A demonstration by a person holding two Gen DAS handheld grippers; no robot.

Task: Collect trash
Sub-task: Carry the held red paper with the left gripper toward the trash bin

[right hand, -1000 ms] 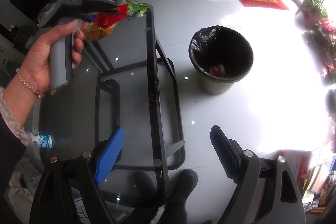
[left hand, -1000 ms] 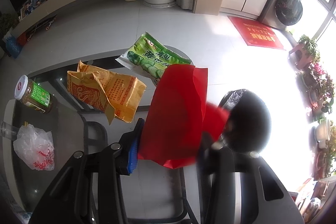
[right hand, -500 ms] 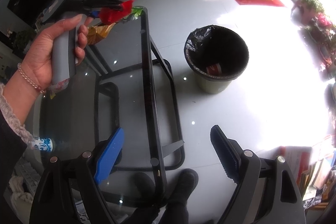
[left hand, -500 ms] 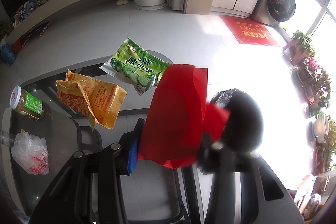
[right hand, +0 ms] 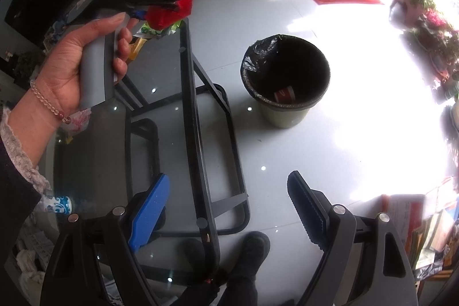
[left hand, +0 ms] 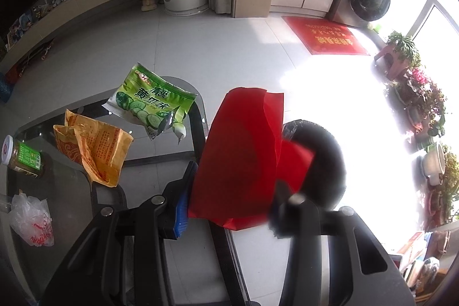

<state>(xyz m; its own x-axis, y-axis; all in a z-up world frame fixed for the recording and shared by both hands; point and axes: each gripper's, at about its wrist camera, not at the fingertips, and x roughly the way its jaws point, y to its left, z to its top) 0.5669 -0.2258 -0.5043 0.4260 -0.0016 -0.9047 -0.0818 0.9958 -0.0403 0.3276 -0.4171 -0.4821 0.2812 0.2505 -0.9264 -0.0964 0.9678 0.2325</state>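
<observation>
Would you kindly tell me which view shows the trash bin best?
The right wrist view: the trash bin stands in full sight, liner and inside visible. In the left wrist view the red paper covers much of it and it looks blurred.

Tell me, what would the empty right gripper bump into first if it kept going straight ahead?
Probably the black edge of the glass table, which runs between the open right gripper's fingers; depth is hard to judge.

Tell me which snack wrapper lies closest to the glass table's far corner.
The green cucumber-print wrapper. It lies at the far rounded corner of the glass table; the crumpled orange-yellow wrapper sits further in, beside the green-labelled jar.
</observation>
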